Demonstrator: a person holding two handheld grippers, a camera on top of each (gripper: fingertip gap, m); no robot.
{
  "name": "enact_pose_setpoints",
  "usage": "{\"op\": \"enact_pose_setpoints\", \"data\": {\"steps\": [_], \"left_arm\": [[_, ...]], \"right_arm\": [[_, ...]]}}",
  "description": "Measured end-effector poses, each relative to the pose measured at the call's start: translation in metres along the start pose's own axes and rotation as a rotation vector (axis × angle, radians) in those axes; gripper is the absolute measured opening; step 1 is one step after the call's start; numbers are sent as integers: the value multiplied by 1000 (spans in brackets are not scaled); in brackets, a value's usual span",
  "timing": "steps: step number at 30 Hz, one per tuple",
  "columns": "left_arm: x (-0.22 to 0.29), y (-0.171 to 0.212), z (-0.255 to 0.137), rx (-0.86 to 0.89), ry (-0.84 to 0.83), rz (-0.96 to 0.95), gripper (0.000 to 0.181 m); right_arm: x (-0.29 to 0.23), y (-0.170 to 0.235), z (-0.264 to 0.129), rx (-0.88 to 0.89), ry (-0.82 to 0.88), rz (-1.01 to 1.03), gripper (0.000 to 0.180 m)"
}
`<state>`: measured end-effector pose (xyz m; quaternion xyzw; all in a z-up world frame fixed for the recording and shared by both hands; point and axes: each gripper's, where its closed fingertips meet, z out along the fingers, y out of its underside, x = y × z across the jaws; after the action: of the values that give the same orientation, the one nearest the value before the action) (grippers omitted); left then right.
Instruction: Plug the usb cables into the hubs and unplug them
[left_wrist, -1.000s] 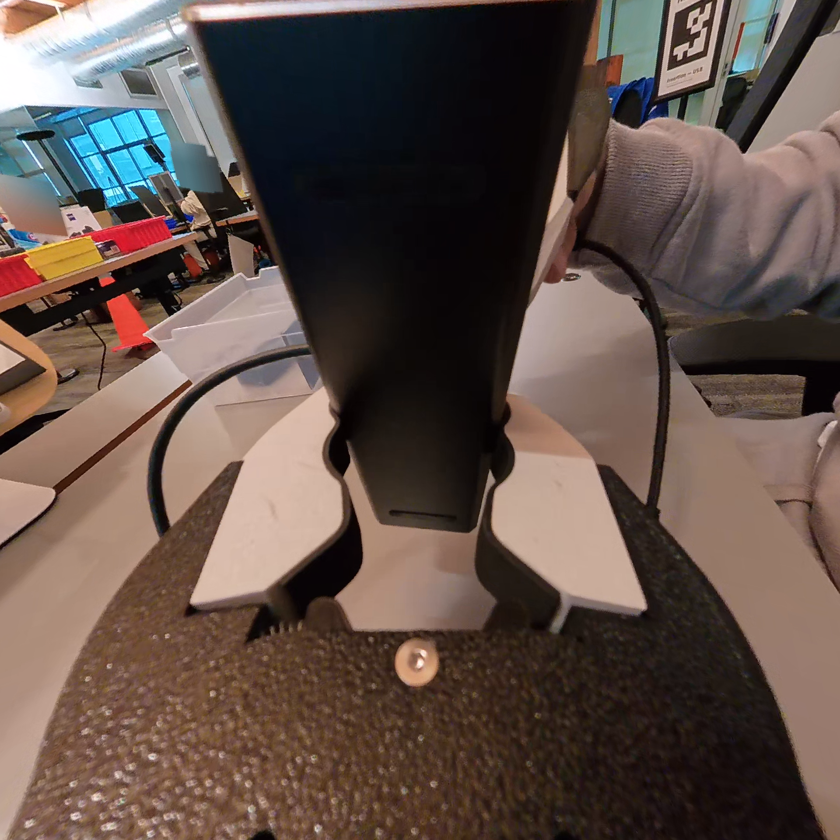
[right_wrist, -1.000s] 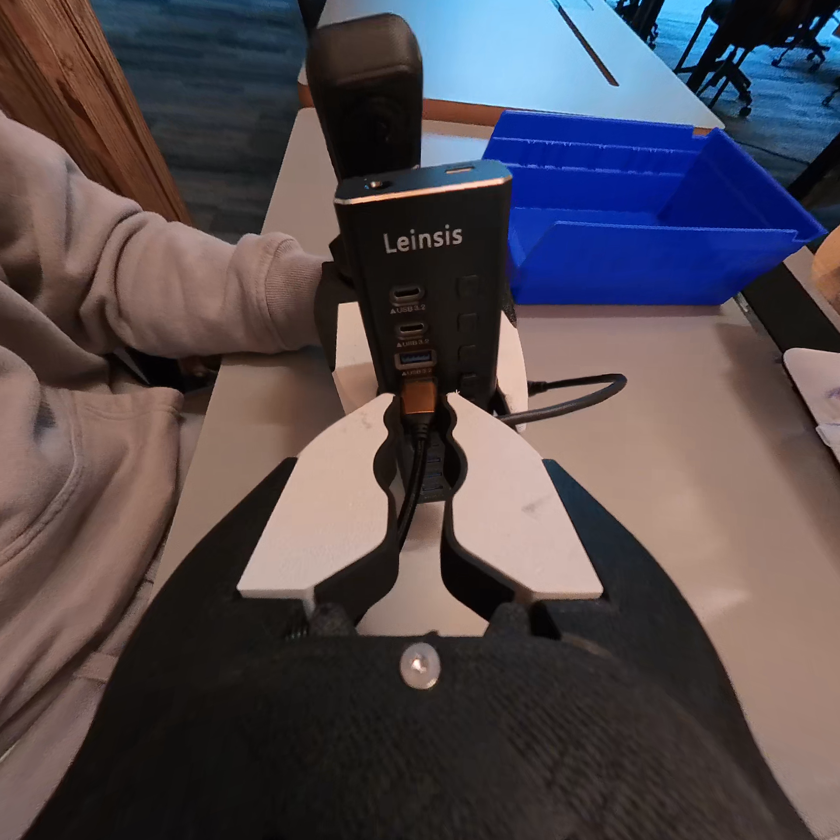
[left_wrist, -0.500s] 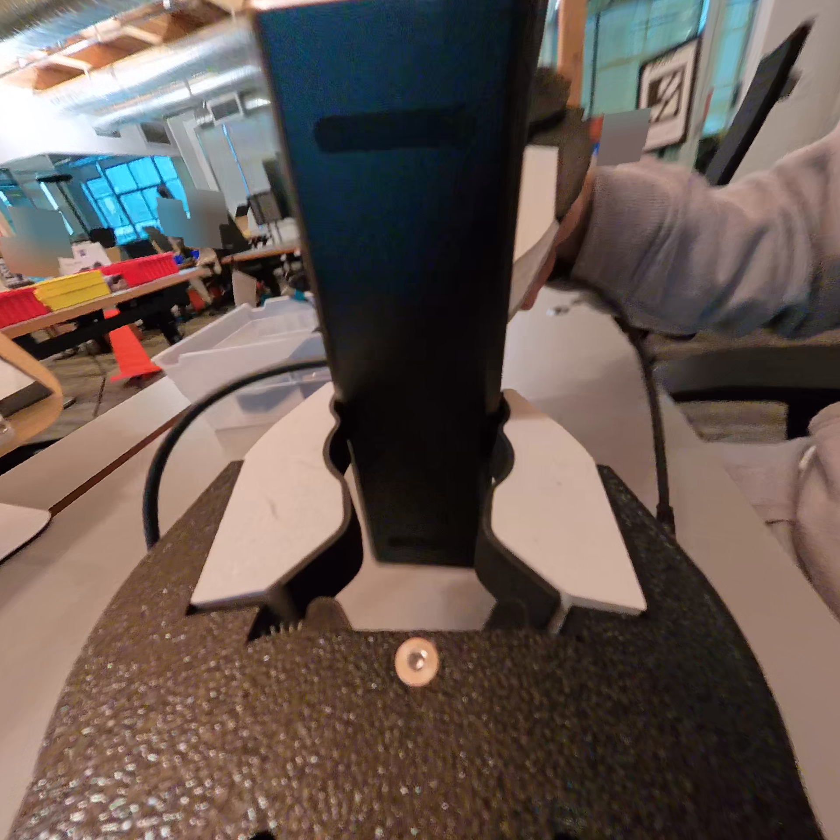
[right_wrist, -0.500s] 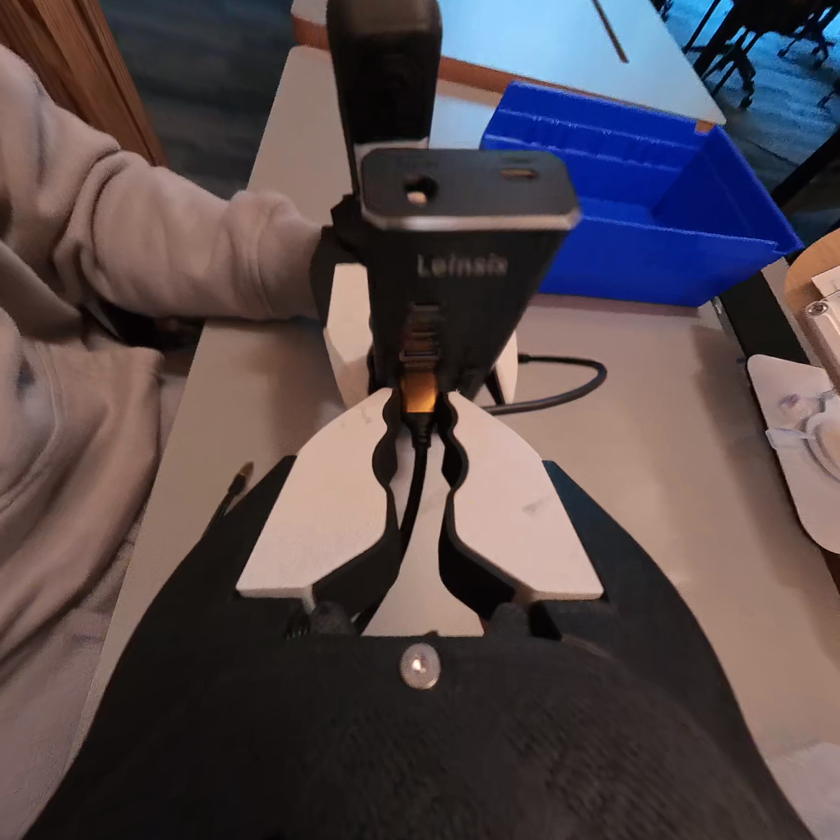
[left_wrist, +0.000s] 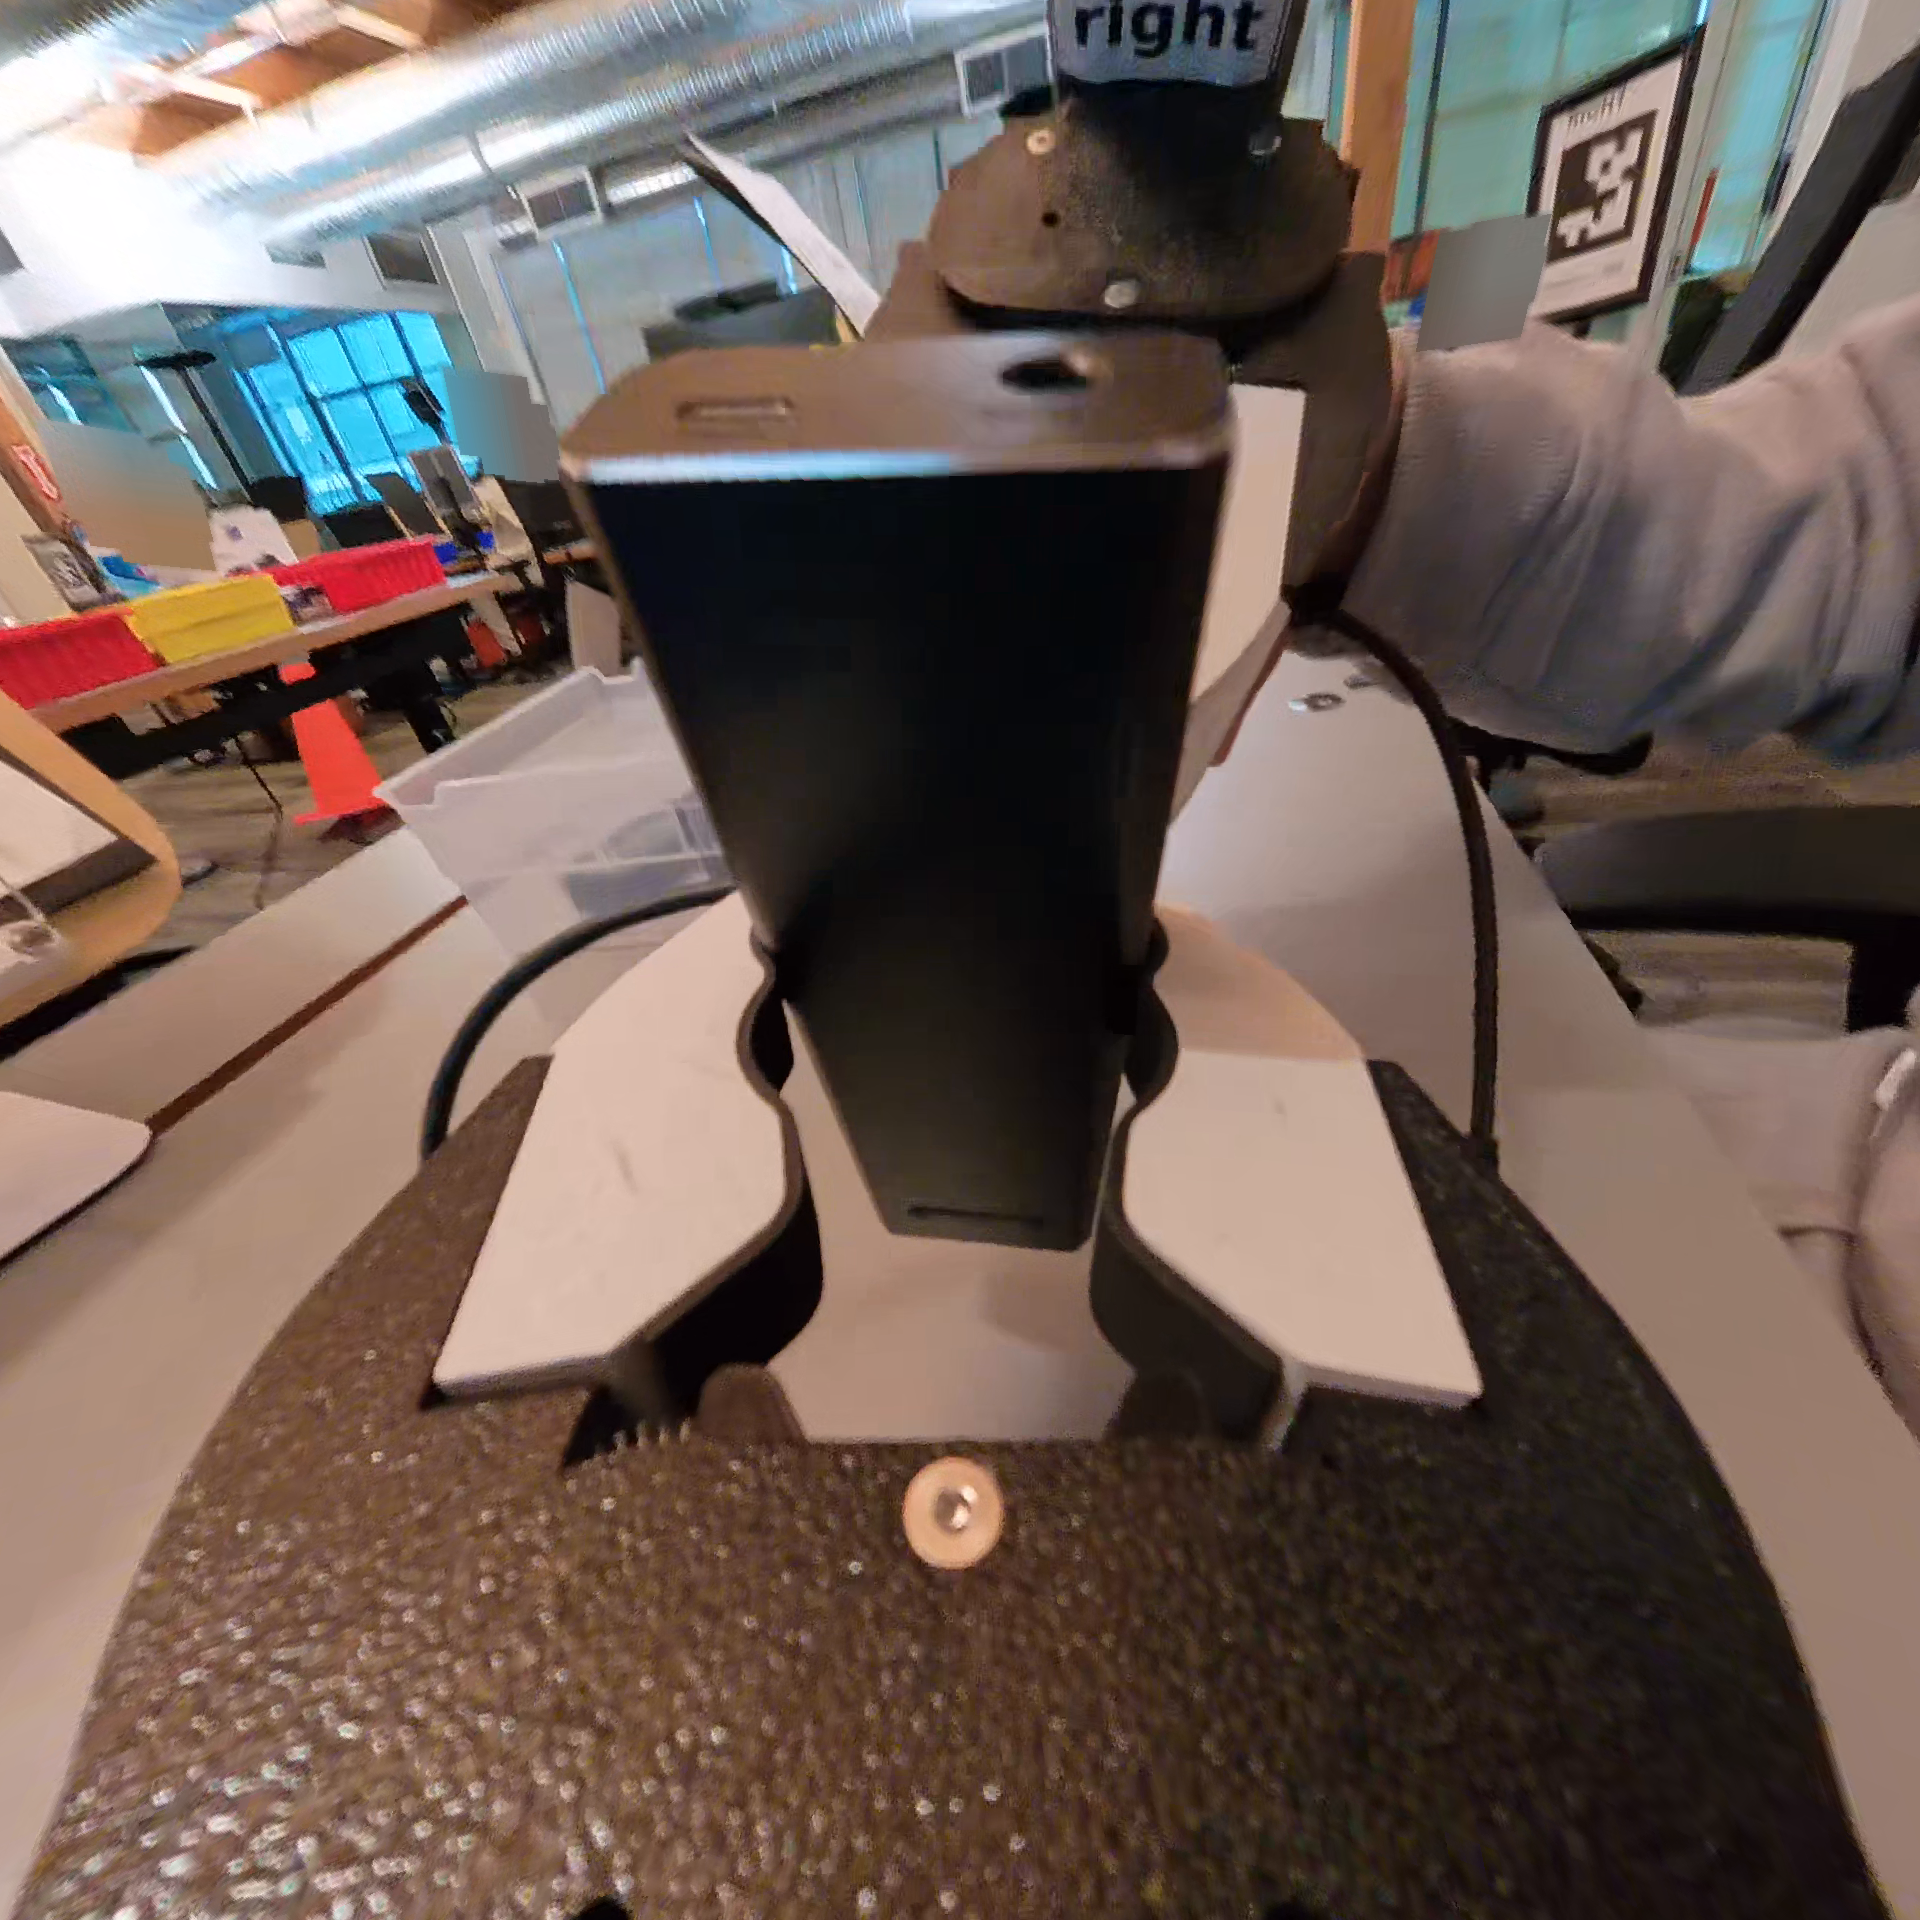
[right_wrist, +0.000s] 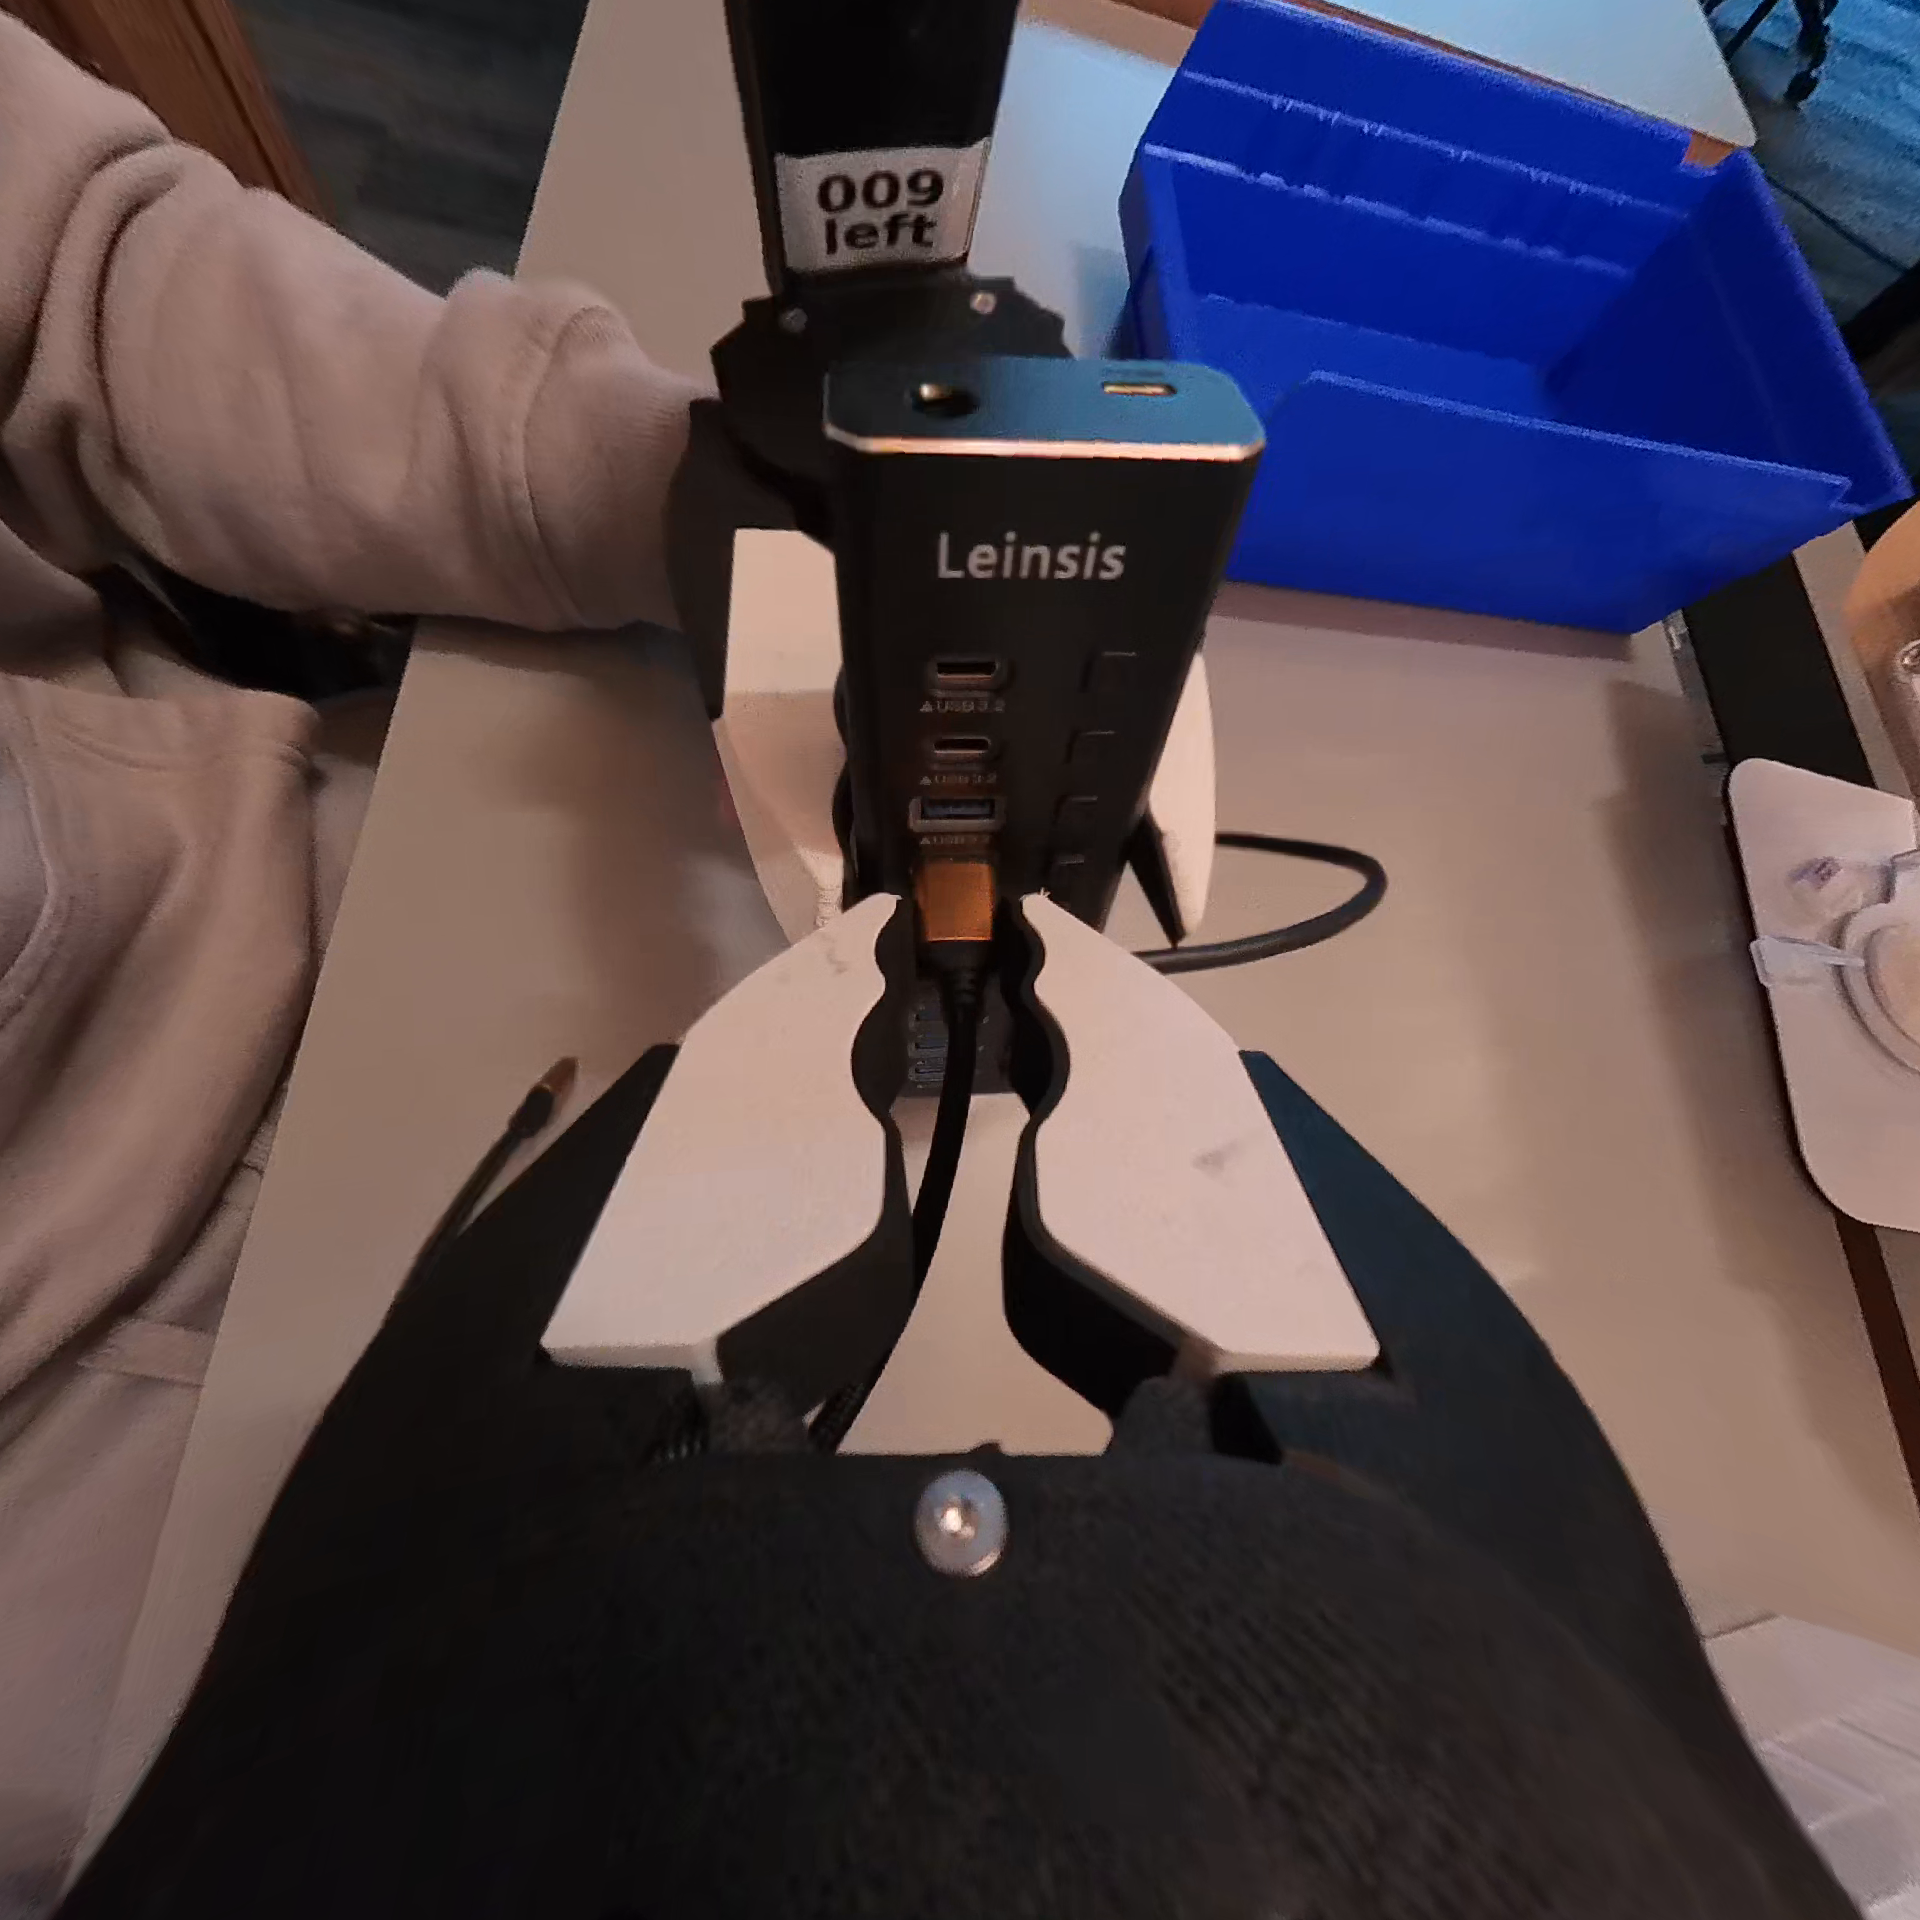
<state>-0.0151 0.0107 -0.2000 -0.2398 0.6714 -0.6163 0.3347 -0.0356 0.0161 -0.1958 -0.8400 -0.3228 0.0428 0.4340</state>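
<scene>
The pale desk (right_wrist: 1455, 790) carries a blue bin (right_wrist: 1475, 343) at its far right side. Above the desk the black hub (left_wrist: 914, 790) stands upright, and the left tongs (left_wrist: 951, 997) are clamped on its lower part. The right tongs (right_wrist: 961, 914) are closed on the orange plug (right_wrist: 954, 902), which sits in a port on the front of the hub; its black cable (right_wrist: 935, 1164) runs back between the fingers.

- Even indoor light, daylight from blue-tinted far windows (left_wrist: 332, 405) in the left wrist view; dimmer right wrist view
- Strong wide-angle bending at edges; motion blur softens backgrounds; black rectangular metal hub (right_wrist: 1029, 644) fairly sharp
</scene>
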Motion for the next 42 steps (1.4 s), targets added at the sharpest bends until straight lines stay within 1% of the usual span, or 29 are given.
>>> {"op": "enact_pose_setpoints", "data": {"steps": [1, 3, 5, 7, 11, 13, 15, 18, 21, 24, 25, 27, 29, 31, 32, 33, 34, 36, 37, 39, 42], "left_arm": [[1, 4, 1, -24, 7, -1, 63], [2, 6, 2, -13, 25, -34, 63], [3, 0, 3, 34, 40, -103, 64], [5, -4, 3, 59, 56, -119, 64], [20, -12, 3, 130, 153, -141, 76], [19, -11, 6, 132, 127, -118, 73], [17, -9, 11, 109, 82, -95, 75], [22, -15, 14, 169, 101, -112, 75], [24, -9, 15, 110, 127, -121, 72], [20, -11, 15, 100, 76, -60, 72], [19, -11, 14, 89, 72, -46, 72], [16, -13, 13, 83, 47, -11, 72], [13, -6, 12, 21, 22, 40, 72], [12, 0, 10, -14, 25, 49, 72], [7, 2, 6, -24, 7, 45, 72], [-4, 5, -4, -35, -32, 43, 72], [-20, 7, -18, -51, -95, 34, 72], [-37, -2, -36, -40, -152, 26, 72], [-39, -11, -39, -2, -153, 20, 72], [-39, -23, -43, 42, -168, 9, 72], [-40, -25, -45, 41, -176, 6, 72]], "right_arm": [[0, 3, 1, -14, 5, -11, 16], [-1, 3, 2, -8, -4, -17, 16], [-1, 0, 1, 37, -24, 2, 16], [-2, -2, -1, 64, -44, 4, 16], [-10, -8, -7, 147, -115, 10, 17], [-11, -10, -10, 174, -127, 34, 16], [-12, -10, -9, 187, -124, 29, 16], [-17, -9, -7, 203, -147, 7, 17], [-18, -8, -6, 210, -143, 9, 17], [-16, -10, -8, 228, -139, 32, 17], [-15, -10, -8, 225, -126, 31, 17], [-13, -6, -7, 165, -86, 8, 17], [-11, 2, -2, 62, -31, -54, 16], [-9, 6, -2, 37, -17, -38, 16], [4, 13, -13, 13, 55, -19, 16], [24, 23, -32, -5, 155, 10, 16], [36, 30, -53, 23, 190, 57, 16], [45, 27, -88, 163, 173, 113, 16], [55, 25, -106, 212, 223, 125, 16], [72, 25, -142, 230, 328, 96, 16], [97, 27, -199, 266, 522, -22, 16]]}}
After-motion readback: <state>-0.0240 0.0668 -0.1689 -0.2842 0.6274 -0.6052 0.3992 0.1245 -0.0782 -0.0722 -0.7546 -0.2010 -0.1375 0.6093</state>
